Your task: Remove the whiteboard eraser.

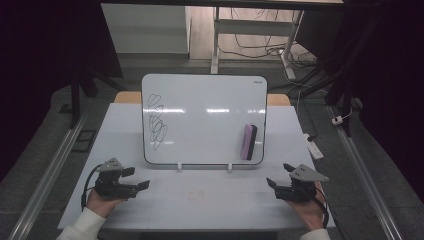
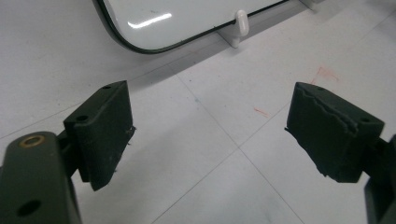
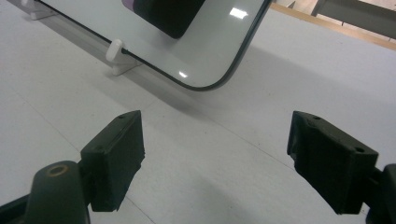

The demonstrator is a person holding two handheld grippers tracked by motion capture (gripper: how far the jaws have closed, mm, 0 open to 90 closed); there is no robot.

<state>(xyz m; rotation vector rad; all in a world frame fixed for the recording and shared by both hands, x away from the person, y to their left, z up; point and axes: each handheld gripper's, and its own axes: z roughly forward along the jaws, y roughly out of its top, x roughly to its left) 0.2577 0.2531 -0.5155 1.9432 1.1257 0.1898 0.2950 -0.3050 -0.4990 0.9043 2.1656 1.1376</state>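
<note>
White table (image 1: 210, 200), whiteboard (image 1: 205, 120) propped upright near its far edge, purple-black eraser (image 1: 248, 142) stuck at board's lower right, black scribbles (image 1: 156, 121) upper left, small corner logo unreadable, left gripper (image 1: 136, 178) and right gripper (image 1: 279, 175) before board's lower corners, jaws spread wide, nothing between, bare tabletop between them.

The high view looks from up above the person's side, forward and down, and it is far enough back to take in the whole white bench (image 1: 200, 200), the standing whiteboard (image 1: 204, 119) and the floor behind.

The left gripper view sits low and very near the bench, looking along its own two black fingers (image 2: 105, 135) toward the whiteboard's bottom corner (image 2: 140, 28).

The right gripper view is just as low and near, facing the board's other bottom corner (image 3: 205, 70) past its own fingers (image 3: 116, 158).

All three views share the bench top and the whiteboard's lower edge with its small white feet (image 2: 239, 27).
</note>
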